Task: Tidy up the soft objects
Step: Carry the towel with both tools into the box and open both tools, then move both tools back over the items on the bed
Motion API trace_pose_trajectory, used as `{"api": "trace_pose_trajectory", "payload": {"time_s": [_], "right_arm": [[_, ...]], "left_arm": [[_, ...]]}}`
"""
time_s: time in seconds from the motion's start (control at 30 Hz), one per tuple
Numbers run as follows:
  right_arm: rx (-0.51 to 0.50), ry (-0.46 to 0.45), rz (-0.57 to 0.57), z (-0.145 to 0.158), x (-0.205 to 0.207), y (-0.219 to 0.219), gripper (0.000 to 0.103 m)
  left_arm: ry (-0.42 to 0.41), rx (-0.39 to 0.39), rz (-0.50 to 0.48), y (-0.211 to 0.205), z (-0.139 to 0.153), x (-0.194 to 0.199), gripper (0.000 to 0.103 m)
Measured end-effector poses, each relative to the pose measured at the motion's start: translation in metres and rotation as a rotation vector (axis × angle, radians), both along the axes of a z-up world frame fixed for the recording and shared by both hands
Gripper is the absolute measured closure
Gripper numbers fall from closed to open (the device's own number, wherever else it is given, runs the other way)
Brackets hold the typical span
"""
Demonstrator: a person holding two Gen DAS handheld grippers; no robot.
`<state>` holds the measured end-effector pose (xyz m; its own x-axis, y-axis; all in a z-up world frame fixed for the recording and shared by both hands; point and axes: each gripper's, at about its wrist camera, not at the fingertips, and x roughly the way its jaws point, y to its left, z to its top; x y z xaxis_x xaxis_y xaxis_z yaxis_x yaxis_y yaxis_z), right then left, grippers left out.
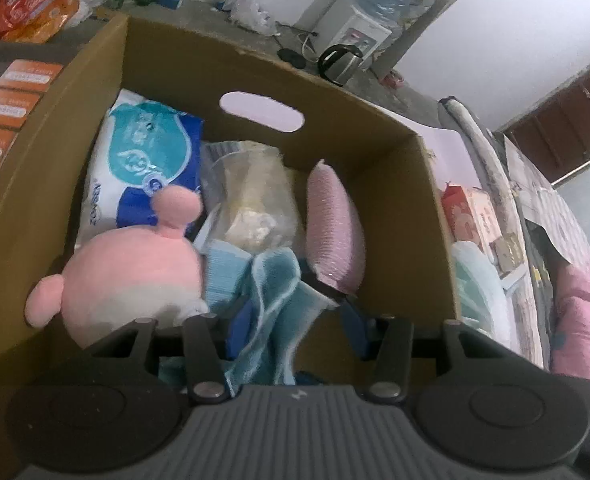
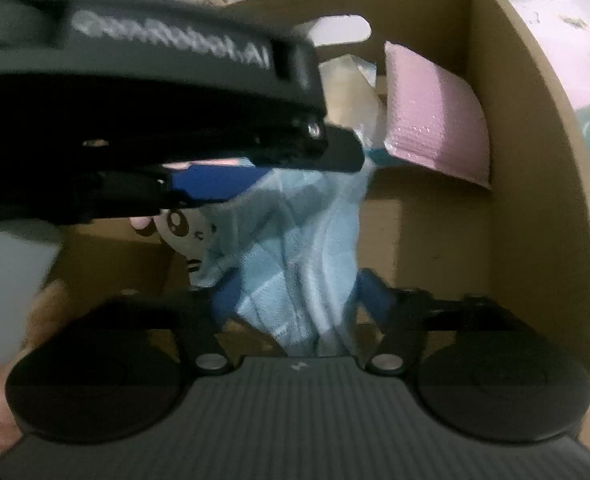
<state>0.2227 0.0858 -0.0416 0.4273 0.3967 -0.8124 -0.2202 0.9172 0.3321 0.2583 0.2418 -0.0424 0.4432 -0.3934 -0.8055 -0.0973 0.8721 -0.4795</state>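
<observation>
Two grippers reach into one cardboard box [image 1: 395,184]. The left gripper [image 1: 295,324] and right gripper [image 2: 295,300] both stand apart, one light blue towel [image 1: 271,300] hanging loosely between their fingers. Inside lie one pink plush toy [image 1: 135,264], one pink padded envelope [image 1: 335,220], one wipes pack [image 1: 151,160]. Behind: water dispenser [image 1: 355,28], kettle [image 1: 339,64].

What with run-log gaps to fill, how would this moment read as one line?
left gripper: open, blue towel between fingers | right gripper: open, same towel | cardboard box: towel, pink plush inside
</observation>
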Motion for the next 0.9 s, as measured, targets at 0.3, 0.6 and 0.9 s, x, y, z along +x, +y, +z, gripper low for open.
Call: {"api": "trace_pose_trajectory", "payload": {"time_s": [0.3,0.6,0.9], "right_arm": [[0.008,-0.124,0.05,0.028,-0.025,-0.015,0.018],[0.215,-0.215,0.051,0.061,-0.038,-0.063,0.018],[0.537,-0.294,0.031,0.115,-0.097,-0.2,0.015]], "left_arm": [[-0.058,-0.063,0.069,0.019,0.013,-0.007,0.043],[-0.199,-0.087,0.117,0.023,0.062,-0.036,0.023],[-0.333,-0.012,0.069,-0.013,0.125,-0.098,0.013]]}}
